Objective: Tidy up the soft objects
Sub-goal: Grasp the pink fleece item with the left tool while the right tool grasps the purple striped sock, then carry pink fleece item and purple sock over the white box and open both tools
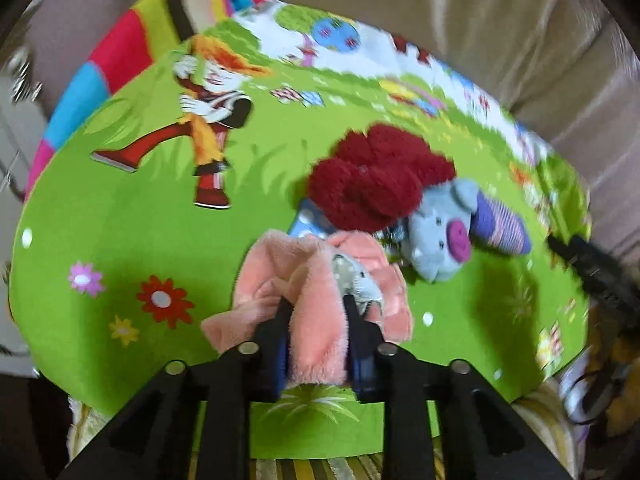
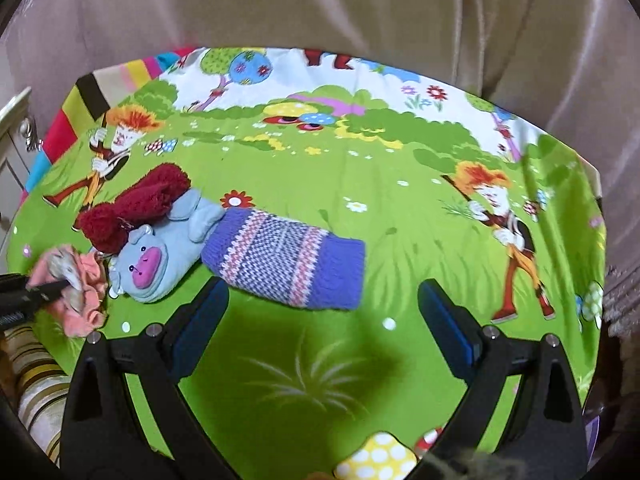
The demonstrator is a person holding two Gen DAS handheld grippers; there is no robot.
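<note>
Left gripper point(image 1: 316, 300) clamps the pink plush point(image 1: 308, 300); the wide-open right gripper point(image 2: 322, 292) faces the knitted sleeve point(image 2: 286, 262) lying crosswise just beyond.

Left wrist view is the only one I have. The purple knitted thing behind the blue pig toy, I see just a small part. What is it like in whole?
Observer: In the right wrist view the purple knitted piece is a long tube with pink and white patterned bands, lying flat on the green sheet.
Operator: Is the right gripper holding something?
Observer: No. The right gripper is open and empty, just in front of the knitted piece.
Operator: Anything else near it that I miss?
Observer: Yes, a yellow object with white dots lies at the bottom edge of that view.
</note>
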